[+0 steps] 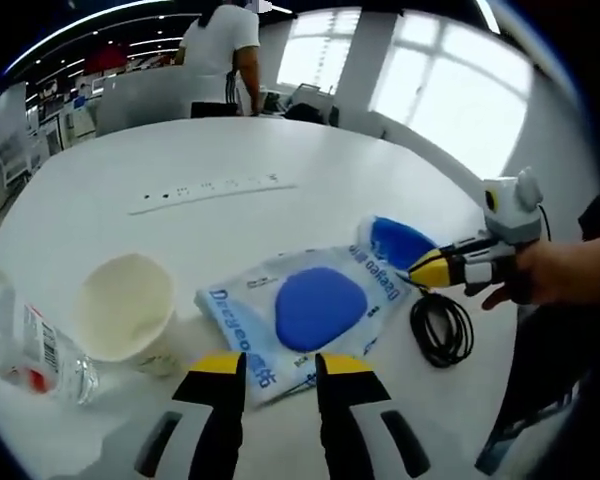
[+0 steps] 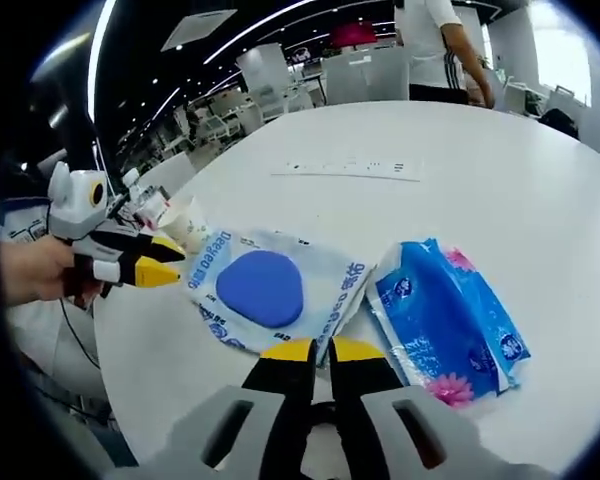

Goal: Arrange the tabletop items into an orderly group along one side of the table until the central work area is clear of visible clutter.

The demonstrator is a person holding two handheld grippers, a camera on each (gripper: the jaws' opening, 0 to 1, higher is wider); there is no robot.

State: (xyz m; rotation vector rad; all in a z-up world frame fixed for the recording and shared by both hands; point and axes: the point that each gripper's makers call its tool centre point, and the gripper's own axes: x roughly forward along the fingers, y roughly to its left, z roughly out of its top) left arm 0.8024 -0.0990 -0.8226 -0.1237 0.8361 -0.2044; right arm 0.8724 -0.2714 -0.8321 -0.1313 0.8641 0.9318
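Left jaws apart, wipes pack (image 1: pixel 305 315) just ahead

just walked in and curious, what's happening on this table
A person is tidying a round white table with a handheld claw in each hand. The left claw hovers open at the near edge of a wet wipes pack, beside a paper cup and a plastic bottle. The right claw sits nearly shut between that pack and a blue tissue pack. Nothing is gripped yet.
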